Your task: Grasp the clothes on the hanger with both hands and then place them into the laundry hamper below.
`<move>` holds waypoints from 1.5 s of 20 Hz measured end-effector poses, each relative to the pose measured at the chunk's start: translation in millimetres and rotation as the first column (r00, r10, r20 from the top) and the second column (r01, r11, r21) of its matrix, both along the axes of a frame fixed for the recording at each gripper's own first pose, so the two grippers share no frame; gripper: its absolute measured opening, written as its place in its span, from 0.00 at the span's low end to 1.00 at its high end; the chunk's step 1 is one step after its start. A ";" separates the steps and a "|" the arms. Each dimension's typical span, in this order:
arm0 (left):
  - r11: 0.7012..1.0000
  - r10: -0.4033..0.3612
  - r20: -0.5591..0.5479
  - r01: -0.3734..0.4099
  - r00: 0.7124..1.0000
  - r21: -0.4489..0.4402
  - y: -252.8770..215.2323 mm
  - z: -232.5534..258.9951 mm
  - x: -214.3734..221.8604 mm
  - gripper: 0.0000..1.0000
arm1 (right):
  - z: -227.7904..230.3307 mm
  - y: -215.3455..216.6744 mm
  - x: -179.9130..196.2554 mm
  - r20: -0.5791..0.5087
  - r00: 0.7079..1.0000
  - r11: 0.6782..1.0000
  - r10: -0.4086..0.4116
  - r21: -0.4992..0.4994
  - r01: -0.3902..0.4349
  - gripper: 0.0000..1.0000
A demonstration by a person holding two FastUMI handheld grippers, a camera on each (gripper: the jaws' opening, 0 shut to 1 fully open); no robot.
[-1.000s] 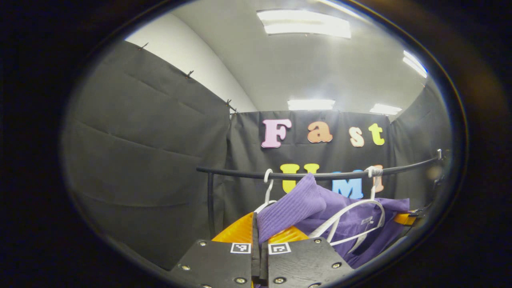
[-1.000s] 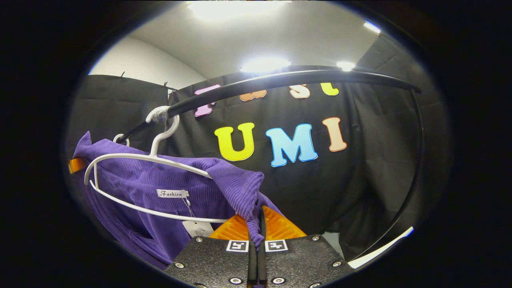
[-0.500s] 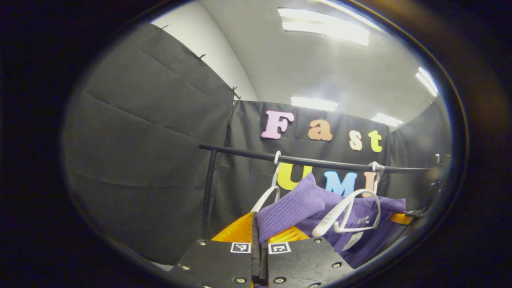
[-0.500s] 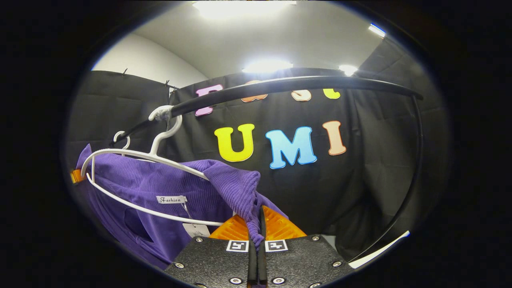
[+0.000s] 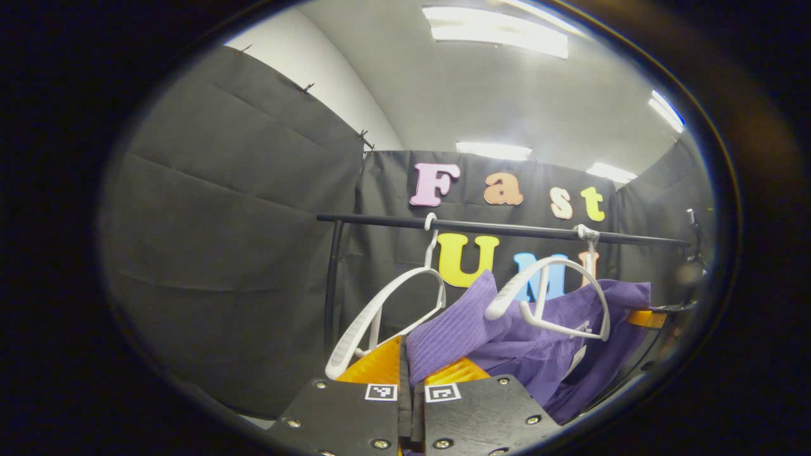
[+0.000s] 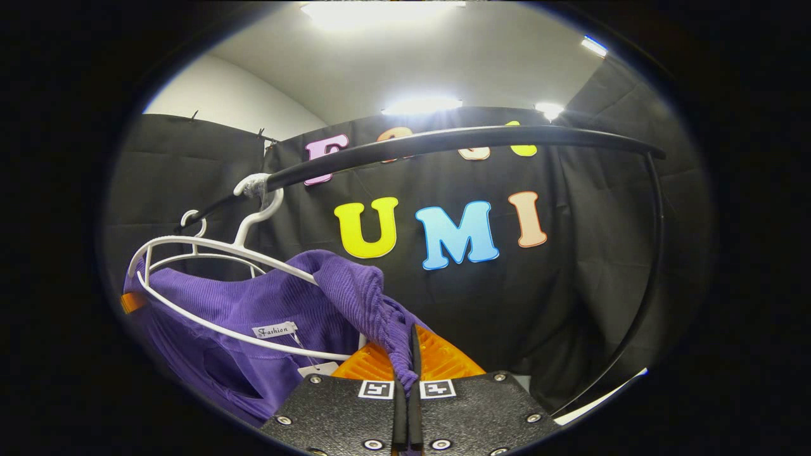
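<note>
Left gripper [image 5: 405,373]: bottom centre of the left gripper view, fingers clenched on a fold of the purple garment [image 5: 507,329], probably one shoulder, pinched so the cloth can be drawn off its support.
Right gripper [image 6: 405,367]: bottom centre of the right gripper view, fingers pressed together on the other bunched edge of the same garment; a grip at each side should keep the cloth spread and under control.
Garment: lower middle of both views, slack between the two grips, part of it draped over the near white hanger [image 6: 209,253]; it is not yet fully clear.
Near hanger: left of the right gripper view, its lower bar crossing in front of the cloth and neck label.
Second hanger [image 5: 386,310]: lower centre of the left gripper view, bare.
Rail [image 6: 456,139]: black bar arching across the upper middle, both hooks on it.
Judgement: garment must come free, then go down to the hamper.
</note>
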State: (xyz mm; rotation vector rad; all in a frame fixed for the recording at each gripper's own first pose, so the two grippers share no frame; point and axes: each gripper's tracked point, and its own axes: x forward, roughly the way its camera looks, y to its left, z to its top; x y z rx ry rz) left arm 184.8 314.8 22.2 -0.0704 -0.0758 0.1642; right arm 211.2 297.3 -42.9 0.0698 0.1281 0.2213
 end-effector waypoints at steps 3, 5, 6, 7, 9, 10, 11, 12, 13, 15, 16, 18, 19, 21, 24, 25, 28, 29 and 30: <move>1.000 -0.019 -0.010 0.019 1.000 0.005 -20.3 -7.2 7.5 0.01 | 1.6 -11.2 10.4 0.021 1.000 1.000 -0.004 -0.005 0.004 0.01; 0.999 -0.035 -0.013 0.035 0.999 0.000 -33.0 -10.7 16.1 0.01 | 1.4 -18.6 18.4 0.027 1.000 1.000 -0.004 -0.001 0.004 0.01; 0.999 -0.035 -0.012 0.035 0.999 -0.001 -37.7 -13.3 17.2 0.01 | 1.5 -21.9 22.2 0.029 1.000 1.000 -0.003 0.006 0.003 0.01; 1.000 -0.031 -0.012 0.031 0.999 -0.005 -41.9 -15.0 18.0 0.01 | 0.5 -26.5 25.5 0.033 0.999 1.000 -0.006 0.007 0.005 0.00; 0.999 -0.026 -0.012 0.026 1.000 -0.023 -48.9 -19.5 19.9 0.01 | -0.5 -34.0 31.8 0.043 0.999 1.000 -0.010 -0.002 0.010 0.01; 0.999 -0.023 -0.016 0.023 1.000 -0.034 -51.7 -23.0 20.6 0.01 | -0.5 -39.3 35.2 0.049 0.999 1.000 -0.015 -0.006 0.015 0.01; 0.999 -0.020 -0.022 0.019 1.000 -0.042 -54.5 -26.6 22.3 0.01 | -2.3 -44.3 38.5 0.054 0.998 1.000 -0.022 -0.007 0.022 0.01; 0.999 -0.016 -0.027 0.015 0.999 -0.045 -57.2 -29.4 23.7 0.01 | -4.0 -49.0 42.4 0.053 0.998 1.000 -0.026 -0.002 0.026 0.01; 0.999 -0.012 -0.031 0.011 0.999 -0.045 -59.8 -31.5 24.7 0.07 | -5.4 -52.2 46.2 0.050 0.998 1.000 -0.028 0.004 0.028 0.01; 0.999 -0.008 -0.038 0.006 0.999 -0.050 -65.0 -36.3 27.3 0.00 | -5.4 -61.5 53.6 0.057 0.998 0.999 -0.038 0.003 0.038 0.01; 0.999 -0.007 -0.041 0.005 0.999 -0.054 -68.8 -39.1 28.4 0.01 | -4.3 -66.4 57.7 0.064 0.997 0.999 -0.043 -0.001 0.044 0.01; 0.998 -0.009 -0.054 0.005 0.999 -0.064 -76.9 -45.8 34.5 0.07 | -4.3 -77.3 65.7 0.075 0.995 0.998 -0.064 -0.010 0.065 0.01; 0.998 -0.012 -0.060 0.008 0.998 -0.067 -82.4 -48.6 38.8 0.07 | -1.7 -84.4 69.4 0.094 0.992 0.997 -0.078 -0.015 0.080 0.01; 0.998 -0.018 -0.068 0.013 0.998 -0.069 -93.7 -54.2 46.6 0.01 | -0.5 -95.6 76.8 0.119 0.988 0.994 -0.101 -0.030 0.105 0.01; 0.997 -0.029 -0.080 0.022 0.996 -0.078 -110.8 -62.4 56.0 0.07 | -0.9 -105.8 83.5 0.130 0.986 0.993 -0.103 -0.046 0.110 0.00; 0.996 -0.032 -0.086 0.024 0.996 -0.087 -115.9 -66.4 59.3 0.01 | -2.3 -111.1 85.4 0.134 0.985 0.992 -0.105 -0.055 0.113 0.00; 0.991 -0.033 -0.100 0.020 0.994 -0.131 -126.2 -77.6 65.3 0.07 | -7.0 -126.2 91.4 0.130 0.986 0.991 -0.109 -0.065 0.118 0.00; 0.989 -0.031 -0.102 0.016 0.994 -0.146 -128.7 -80.3 66.0 0.07 | -8.9 -129.7 91.2 0.126 0.986 0.991 -0.107 -0.066 0.116 0.00; 0.988 -0.029 -0.109 0.012 0.994 -0.157 -131.5 -84.7 62.6 0.01 | -10.2 -133.4 92.5 0.125 0.987 0.991 -0.106 -0.069 0.115 0.01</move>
